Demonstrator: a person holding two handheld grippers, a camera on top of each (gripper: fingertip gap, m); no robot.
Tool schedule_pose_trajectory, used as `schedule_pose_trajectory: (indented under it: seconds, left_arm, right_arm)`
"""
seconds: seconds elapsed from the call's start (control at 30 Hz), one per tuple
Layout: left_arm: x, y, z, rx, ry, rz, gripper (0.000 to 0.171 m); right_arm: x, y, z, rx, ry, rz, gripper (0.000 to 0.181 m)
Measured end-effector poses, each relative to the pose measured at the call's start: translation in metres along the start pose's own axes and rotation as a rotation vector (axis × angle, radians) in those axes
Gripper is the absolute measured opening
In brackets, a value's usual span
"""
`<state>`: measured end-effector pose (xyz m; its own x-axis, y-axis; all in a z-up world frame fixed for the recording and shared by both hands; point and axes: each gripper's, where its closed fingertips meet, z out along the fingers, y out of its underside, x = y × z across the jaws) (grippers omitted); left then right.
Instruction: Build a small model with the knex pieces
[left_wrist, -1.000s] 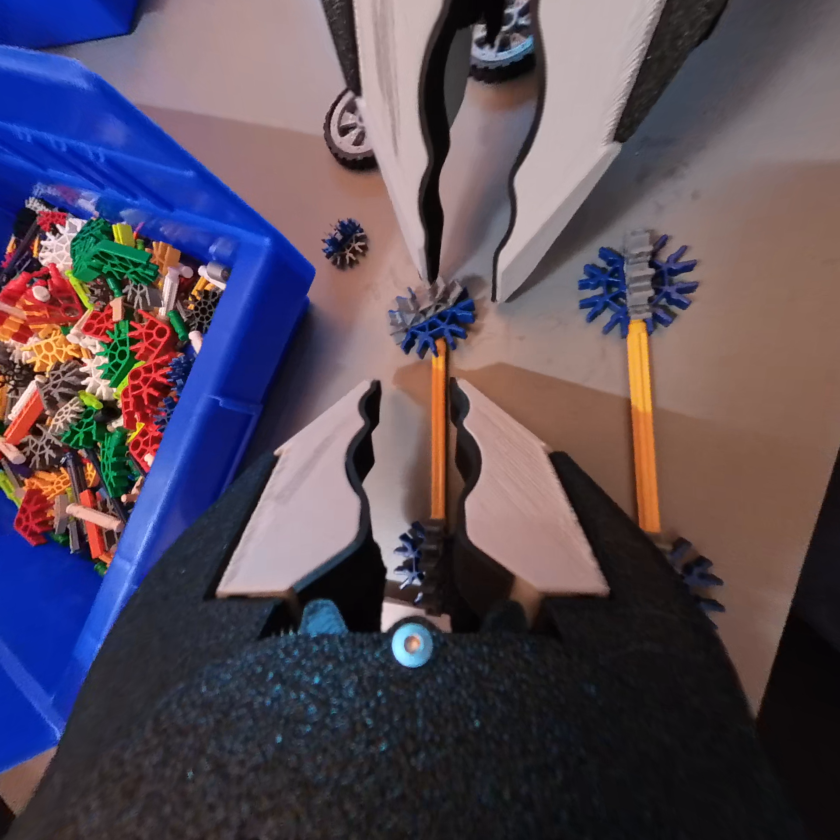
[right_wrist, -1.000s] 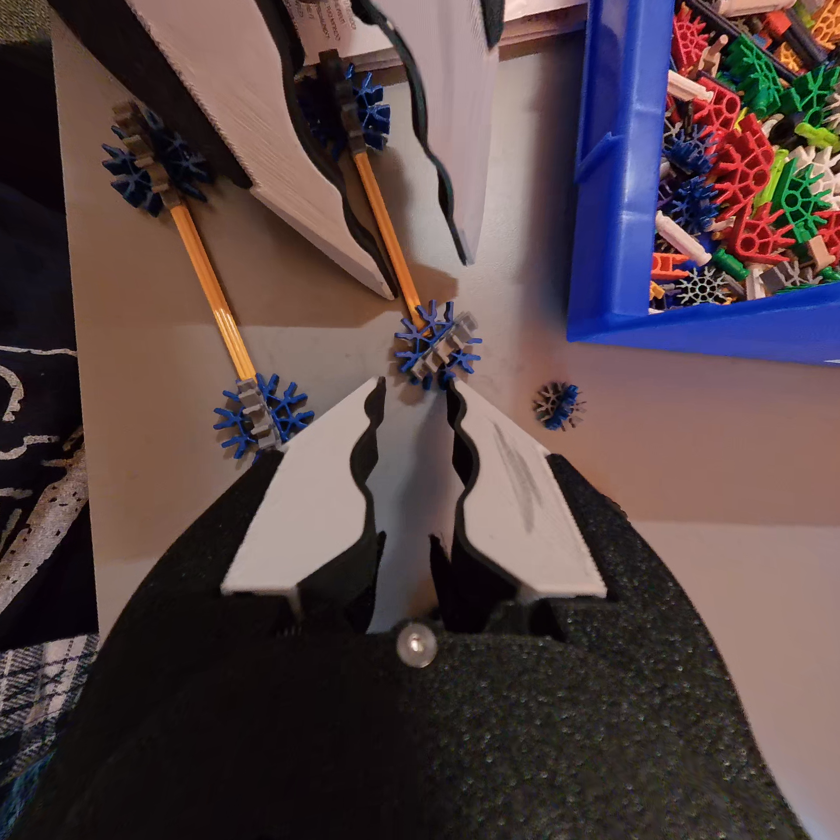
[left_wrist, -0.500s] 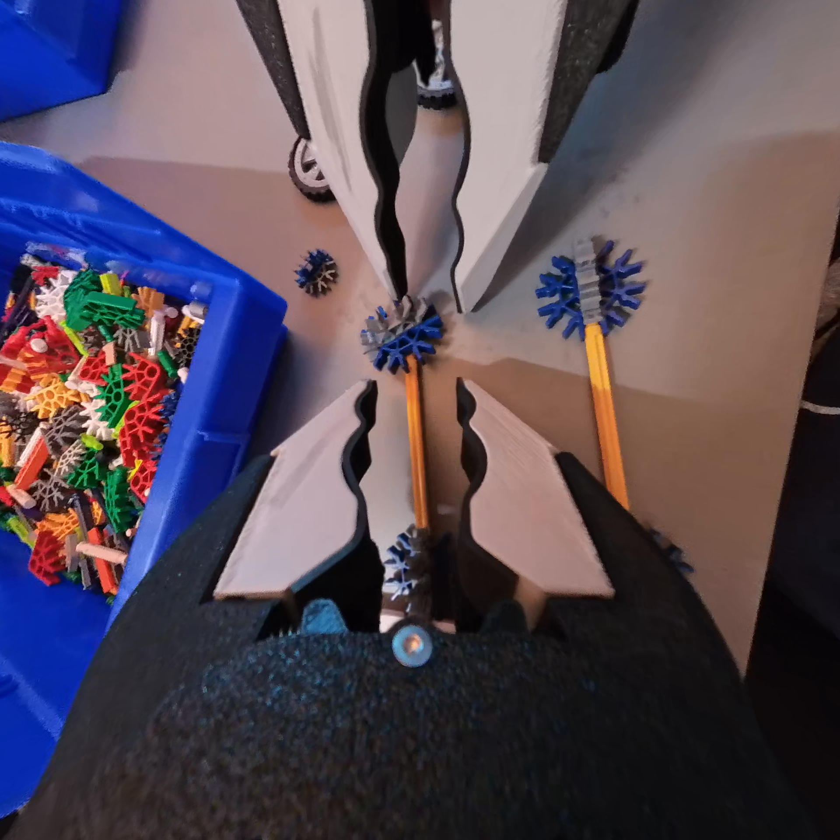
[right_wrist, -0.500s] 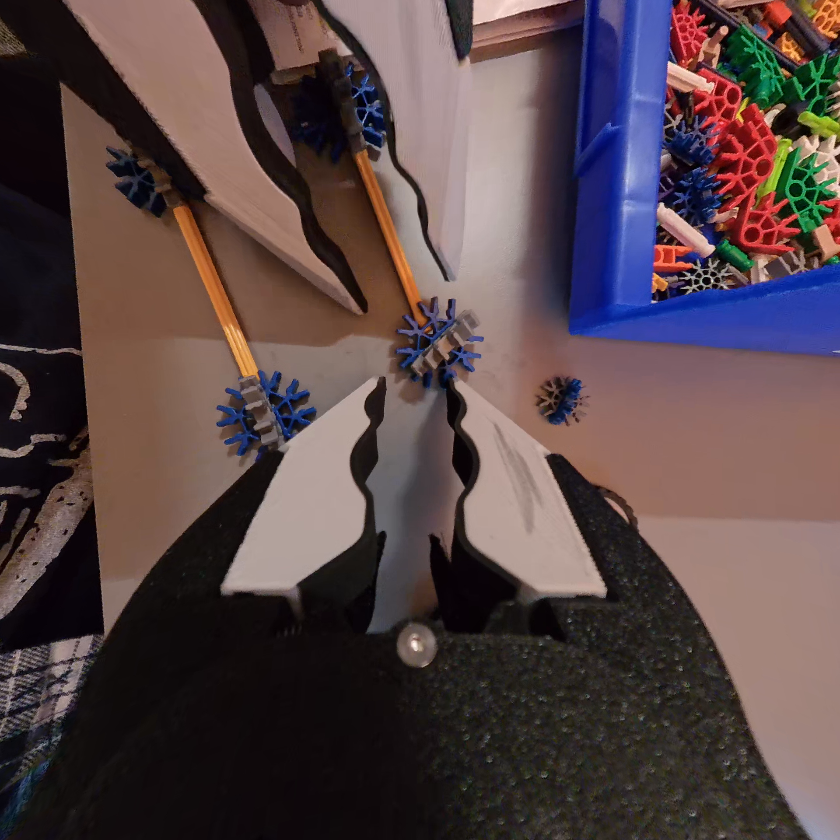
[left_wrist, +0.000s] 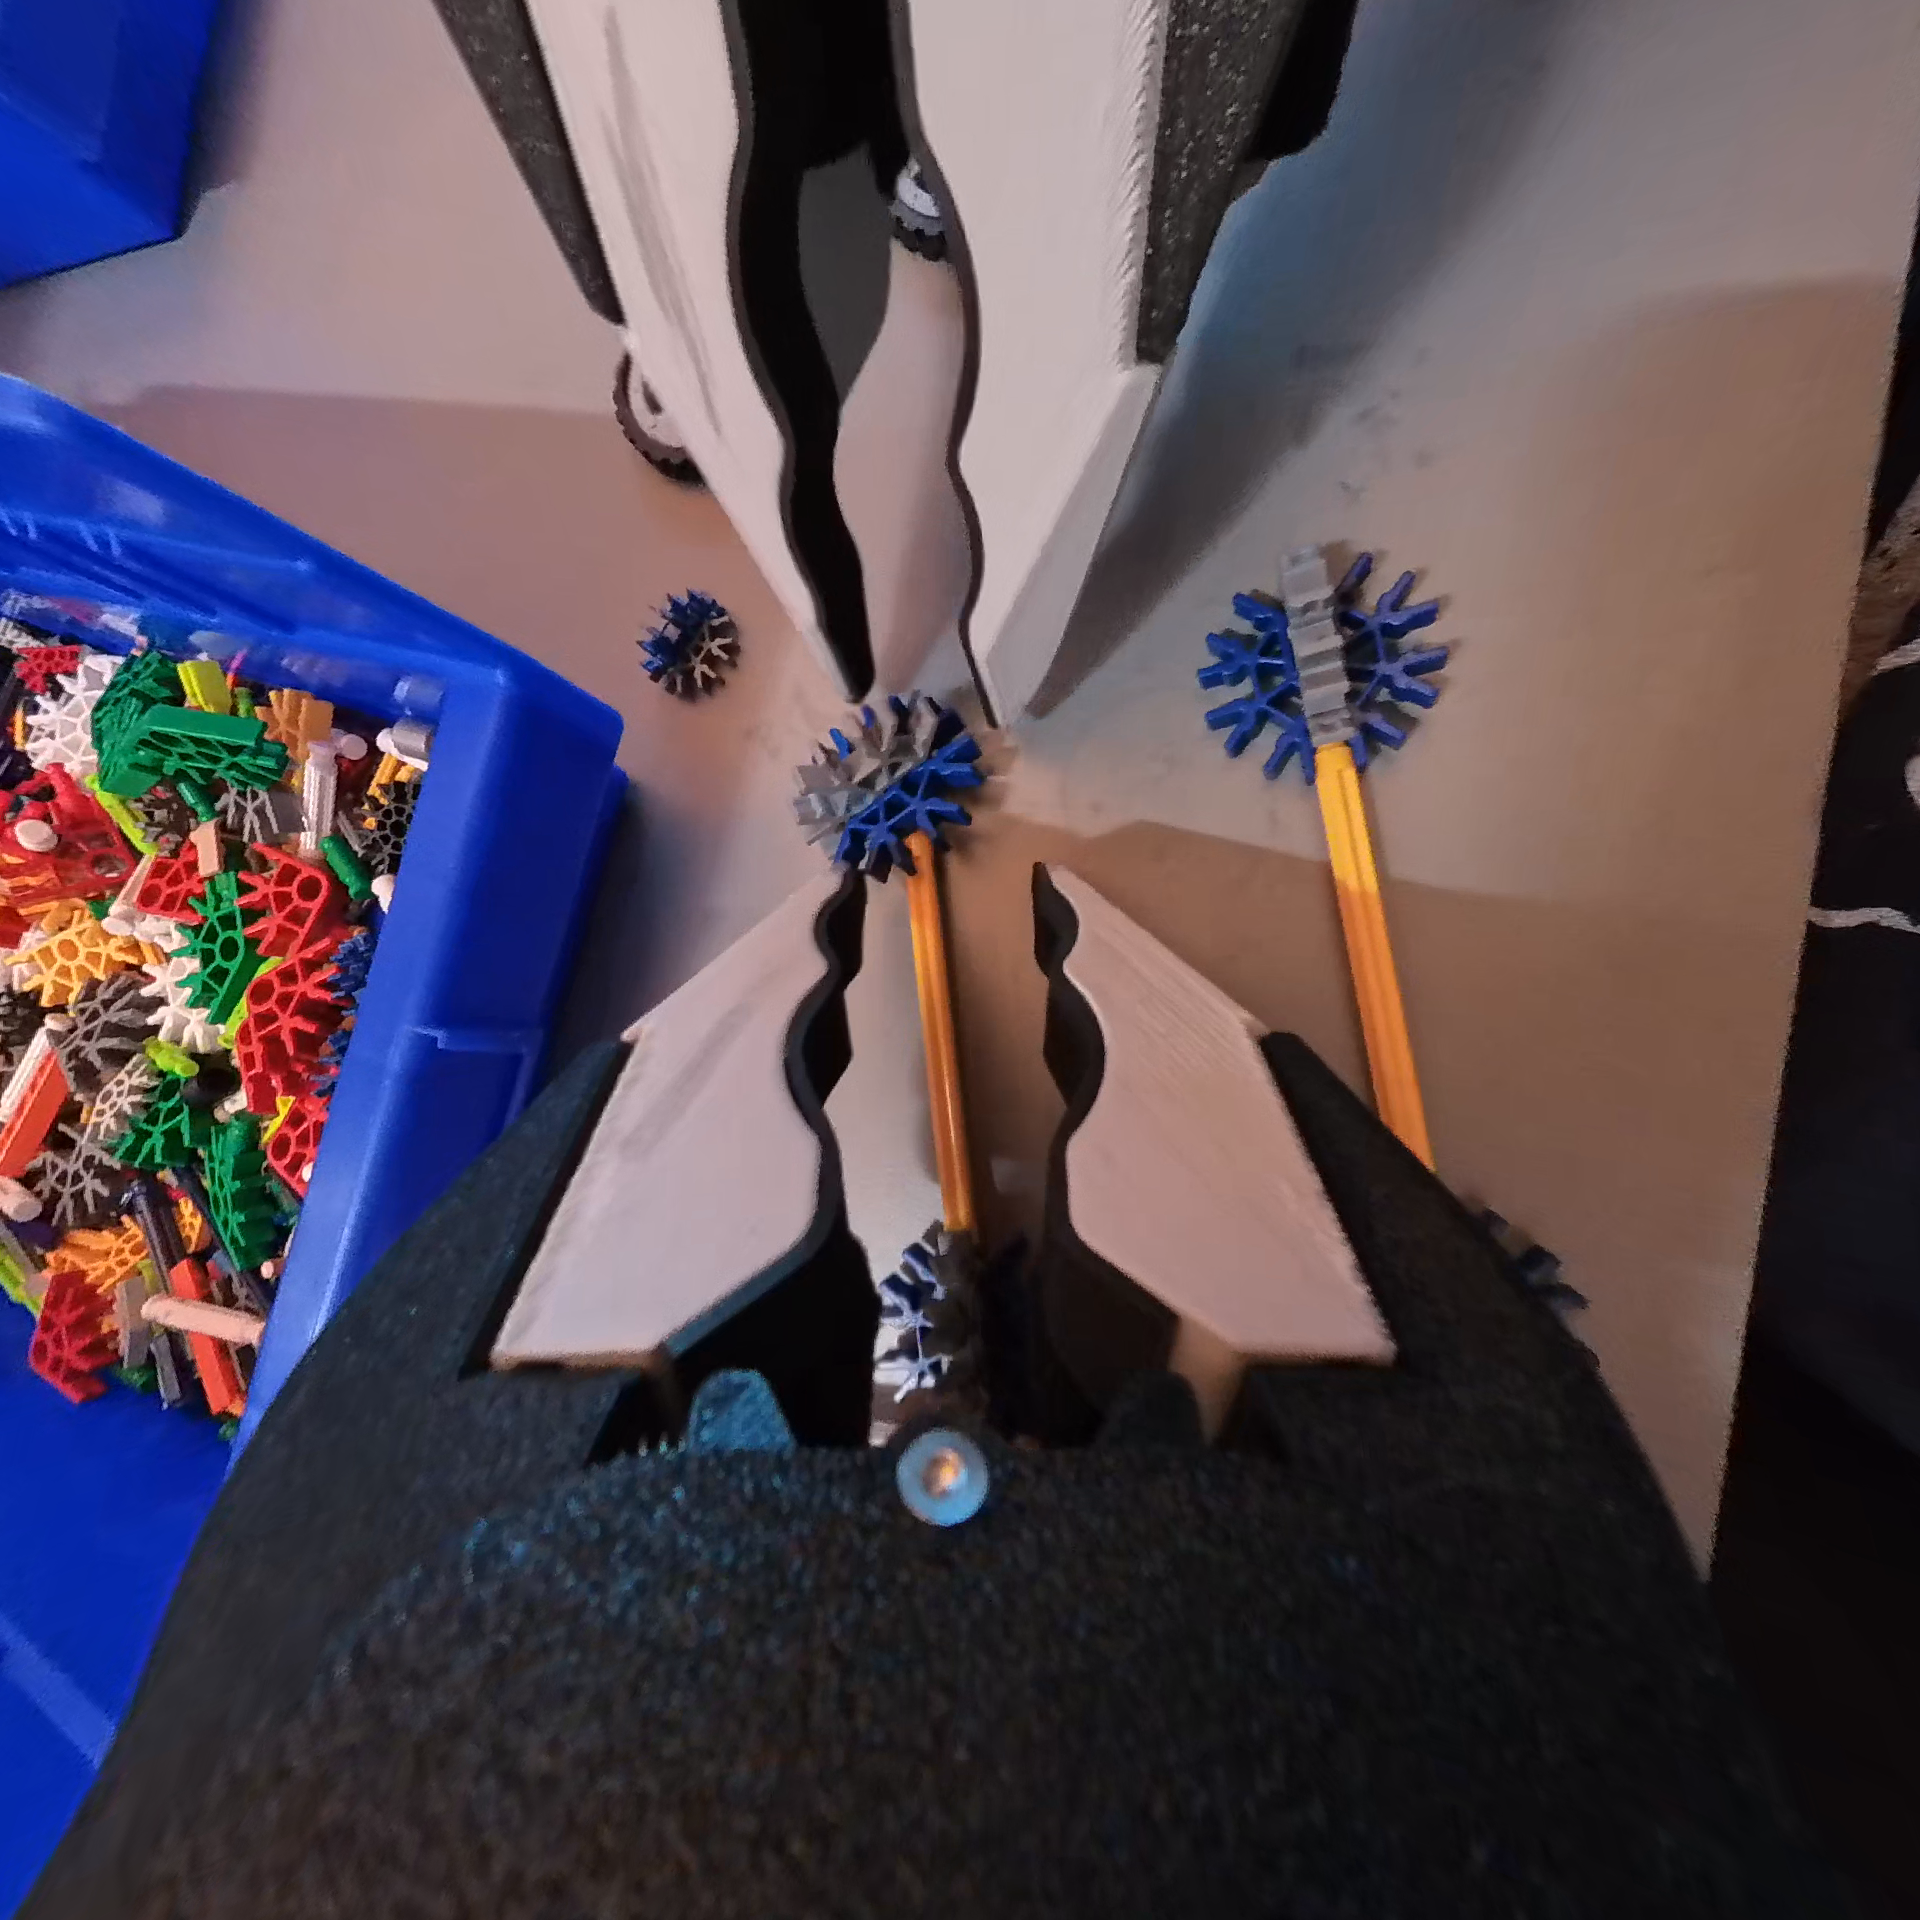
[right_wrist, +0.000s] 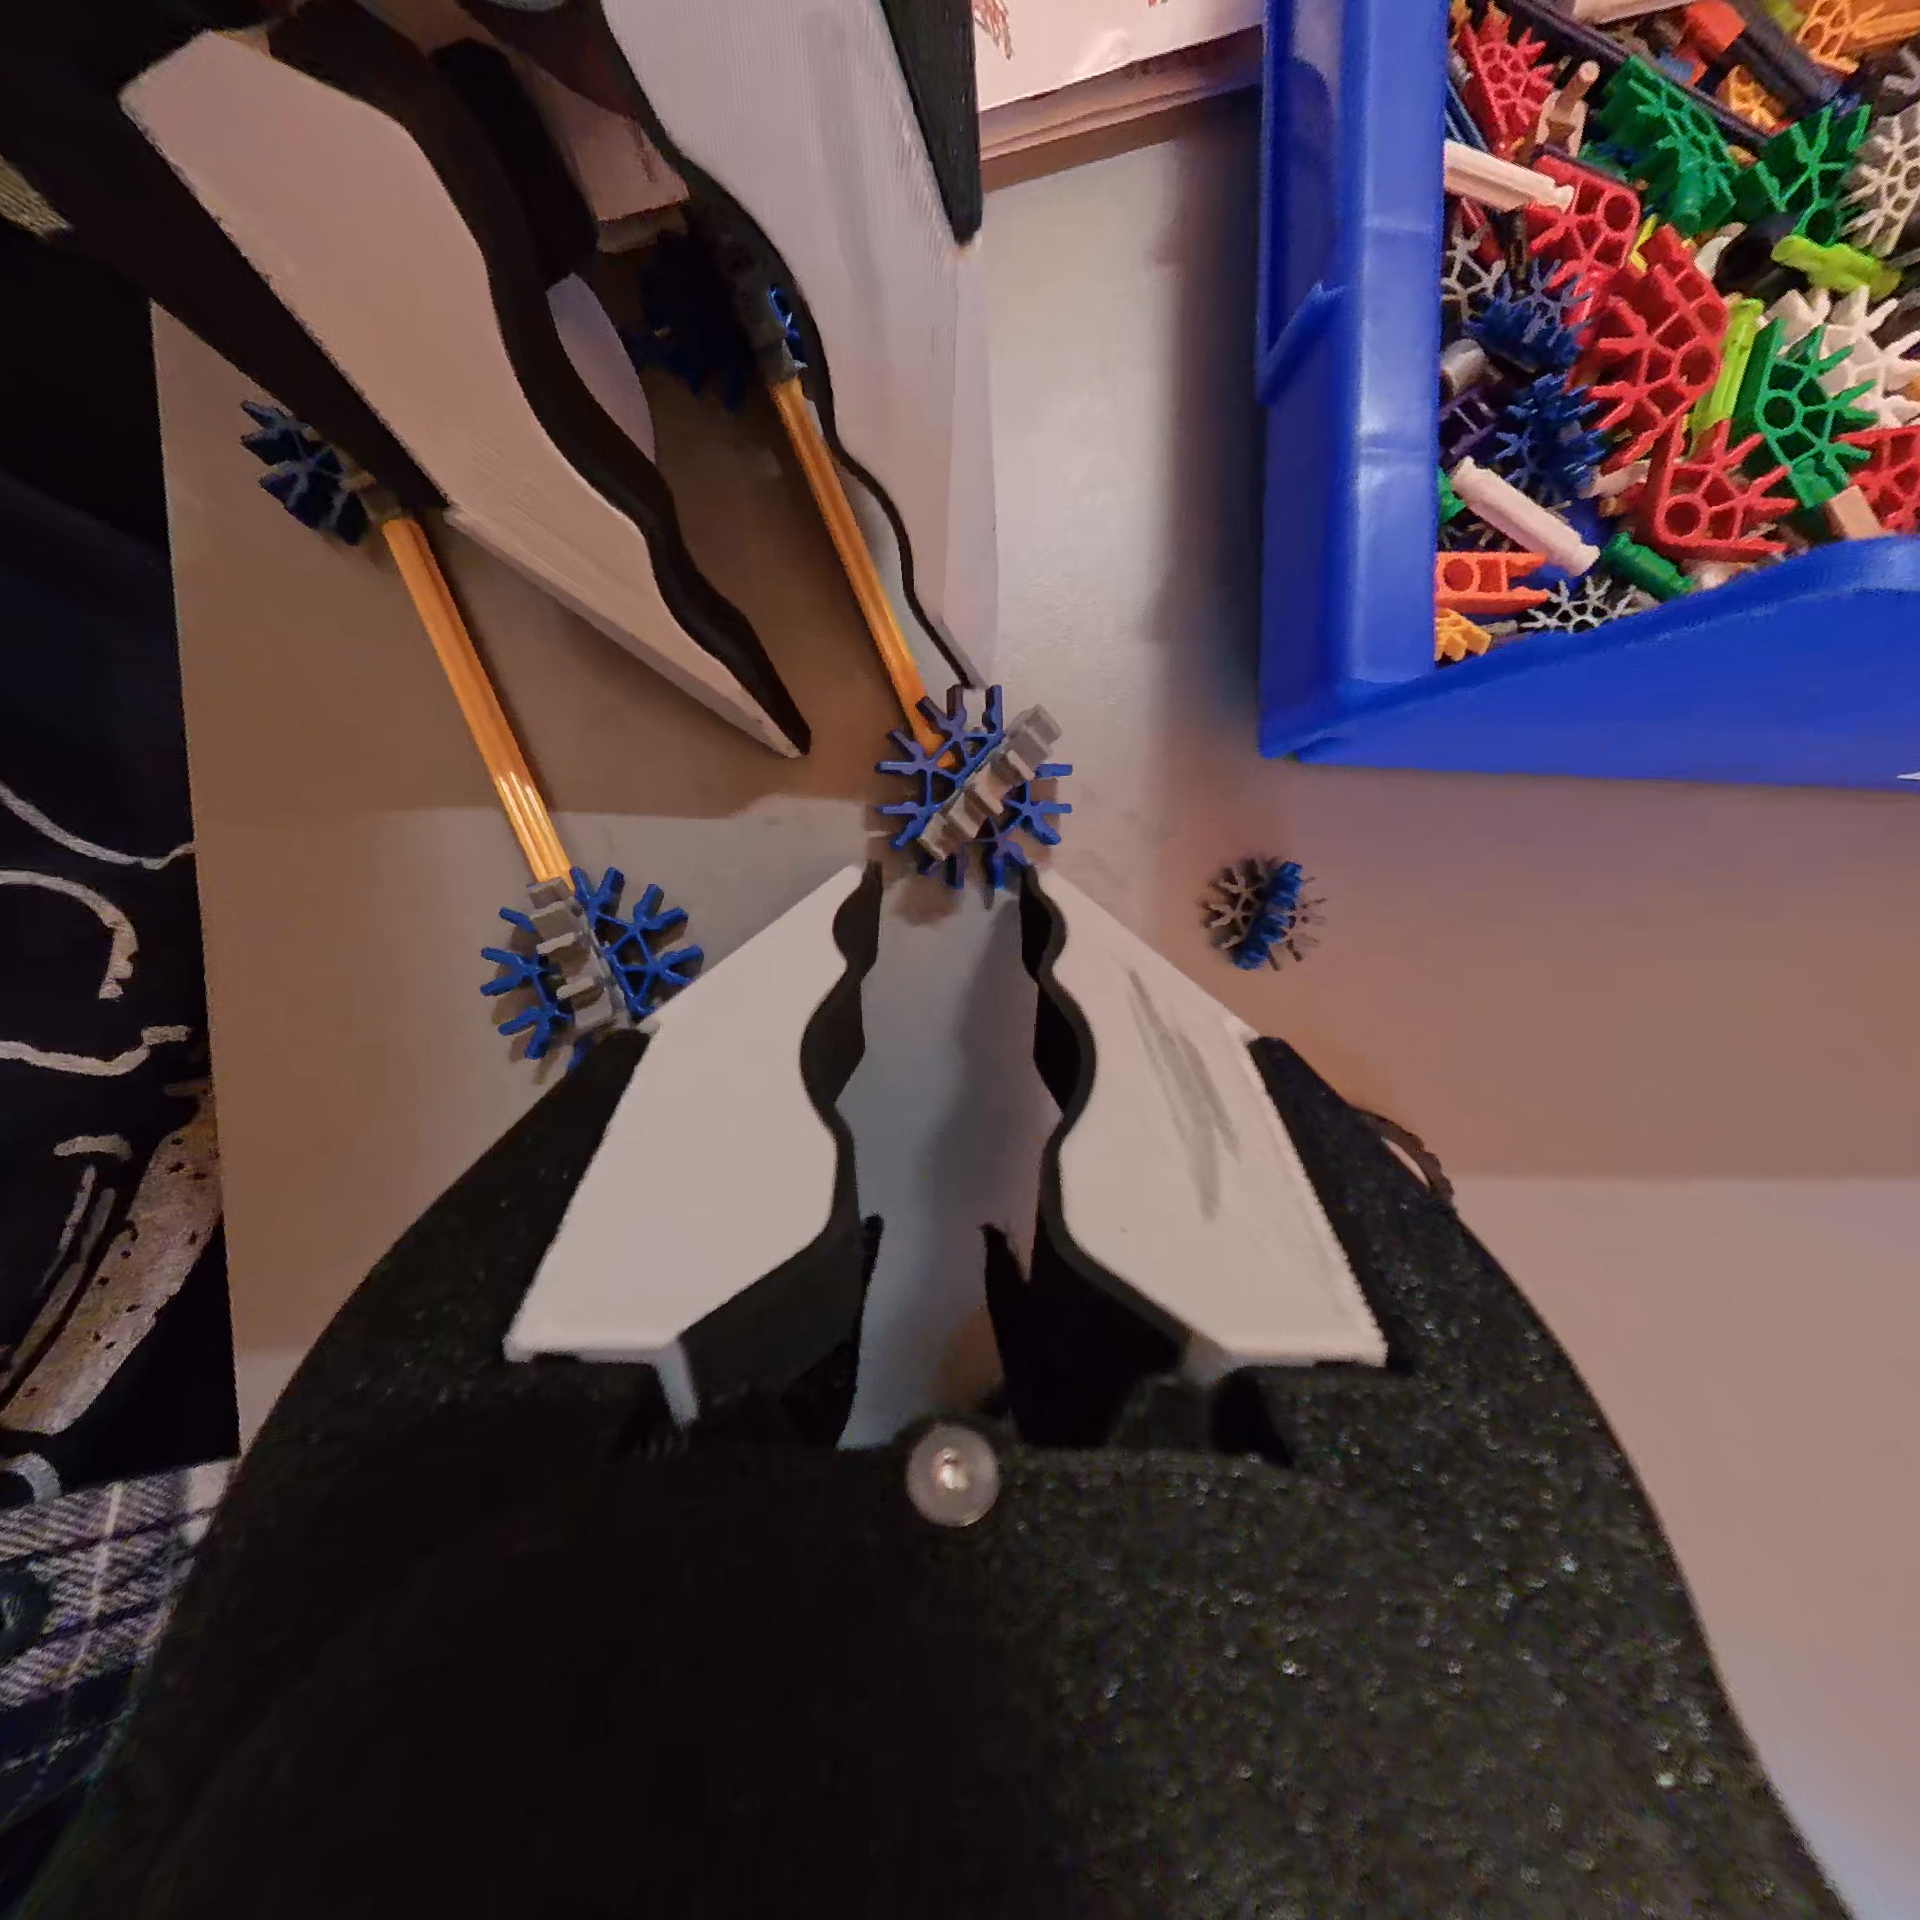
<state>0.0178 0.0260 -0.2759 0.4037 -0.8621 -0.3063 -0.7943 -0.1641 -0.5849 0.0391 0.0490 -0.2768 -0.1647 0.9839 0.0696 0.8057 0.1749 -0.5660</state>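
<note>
Lying flat on the pale tabletop (left_wrist: 1195, 1039), an orange rod (left_wrist: 940, 1039) with a blue-and-grey snowflake connector cluster (left_wrist: 894, 790) at its far end is straddled by the left gripper (left_wrist: 948, 883), whose fingers are spread to either side of the rod without touching it. A second blue-and-grey cluster (left_wrist: 930, 1309) at the rod's near end is seen deep between those fingers, close to the gripper body. From the opposite side, the right gripper (right_wrist: 951, 883) is held with its fingers parted and its tips just beside the far cluster (right_wrist: 971, 795); contact cannot be confirmed. A second orange rod (left_wrist: 1371, 956) with a like cluster (left_wrist: 1325, 675) at its far end lies beside the first, well apart from both sets of fingers. A small loose blue-and-grey connector (left_wrist: 689, 644) rests on the table between the rods and a blue bin (left_wrist: 488, 935), which is filled with mixed coloured construction pieces (left_wrist: 156, 935). A small black wheel (left_wrist: 649, 416) is partly hidden behind the right gripper.
</note>
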Motion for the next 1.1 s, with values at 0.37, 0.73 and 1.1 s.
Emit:
schedule_pose_trajectory:
  seconds: [0.37,0.73,1.1]
  left_arm:
    - [0.004,-0.006,0.003,0.017,0.032,0.011,0.029]
    - [0.003,-0.008,0.003,0.020,0.049,0.007,0.030]
    - [0.003,-0.008,0.004,0.026,0.055,0.020,0.031]
  right_arm:
    - [-0.004,-0.009,0.005,0.024,0.000,-0.032,0.027]
    - [-0.007,-0.006,0.001,0.007,-0.018,-0.036,0.026]
    - [0.000,-0.011,0.004,0.040,-0.009,0.018,0.030]
